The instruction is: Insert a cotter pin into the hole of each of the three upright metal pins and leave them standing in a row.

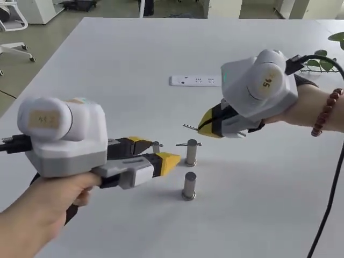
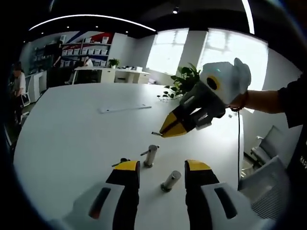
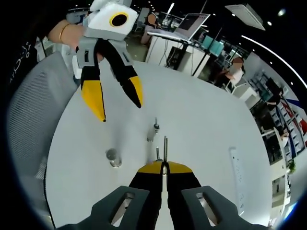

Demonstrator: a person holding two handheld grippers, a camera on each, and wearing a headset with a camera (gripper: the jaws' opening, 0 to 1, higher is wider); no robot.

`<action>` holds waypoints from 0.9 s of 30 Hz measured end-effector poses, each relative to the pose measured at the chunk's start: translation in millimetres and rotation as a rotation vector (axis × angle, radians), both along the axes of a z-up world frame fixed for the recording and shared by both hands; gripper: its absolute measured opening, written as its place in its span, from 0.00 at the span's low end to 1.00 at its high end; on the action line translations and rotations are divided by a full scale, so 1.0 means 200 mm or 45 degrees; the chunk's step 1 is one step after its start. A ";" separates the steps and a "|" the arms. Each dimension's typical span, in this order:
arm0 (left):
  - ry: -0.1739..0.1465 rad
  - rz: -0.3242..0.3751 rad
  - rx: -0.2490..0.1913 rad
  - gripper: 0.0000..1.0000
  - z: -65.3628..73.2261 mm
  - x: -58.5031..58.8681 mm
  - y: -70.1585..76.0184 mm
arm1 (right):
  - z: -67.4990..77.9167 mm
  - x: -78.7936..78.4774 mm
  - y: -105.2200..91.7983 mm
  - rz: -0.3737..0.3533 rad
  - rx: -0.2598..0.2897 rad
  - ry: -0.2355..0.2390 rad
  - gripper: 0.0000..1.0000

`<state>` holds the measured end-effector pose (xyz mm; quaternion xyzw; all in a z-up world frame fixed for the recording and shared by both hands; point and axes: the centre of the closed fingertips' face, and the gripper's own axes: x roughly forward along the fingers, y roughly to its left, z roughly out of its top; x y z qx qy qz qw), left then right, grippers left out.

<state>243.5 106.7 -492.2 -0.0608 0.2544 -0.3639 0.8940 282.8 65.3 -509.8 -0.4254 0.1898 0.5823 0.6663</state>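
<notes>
The right gripper point(image 1: 202, 129) is pinching a cotter pin point(image 1: 189, 128); the left gripper point(image 1: 161, 151) is holding its jaws open; the nearest metal pin point(image 1: 188, 185) is waiting empty.

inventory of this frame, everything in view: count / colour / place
table: 1, white, under everything
metal pins: 3, silver, upright in a row mid-table; farthest one partly behind a jaw
cotter pins: 2 clear, silver; one through the middle metal pin, one held above the row
power strip: 1, white, far side of table
plant: 1, green, far right edge
bracelet: 1, reddish-brown beads, right wrist
left hand-held gripper: 1, white with yellow-black jaws, open, beside the row
right hand-held gripper: 1, same colours, shut on a cotter pin
hands: 2, one on each gripper
</notes>
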 end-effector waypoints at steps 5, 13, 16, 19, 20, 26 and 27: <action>0.049 0.005 -0.072 0.28 0.01 0.02 -0.02 | 0.01 -0.07 0.05 0.080 0.010 -0.020 0.00; 0.109 -0.003 -0.129 0.18 0.02 0.01 -0.06 | 0.01 -0.13 0.06 0.170 0.012 -0.037 0.00; 0.130 -0.002 -0.138 0.15 0.01 0.01 -0.07 | 0.01 -0.16 0.06 0.207 0.013 -0.047 0.00; 0.150 0.000 -0.155 0.11 0.01 0.01 -0.08 | 0.02 -0.20 0.06 0.241 0.030 -0.049 0.00; 0.156 0.001 -0.164 0.11 0.01 0.01 -0.08 | 0.02 -0.20 0.06 0.247 0.033 -0.050 0.00; 0.178 -0.006 -0.190 0.05 0.01 0.01 -0.11 | 0.03 -0.22 0.06 0.259 0.040 -0.068 0.00; 0.177 -0.006 -0.192 0.05 0.01 0.01 -0.11 | 0.04 -0.22 0.06 0.261 0.040 -0.072 0.00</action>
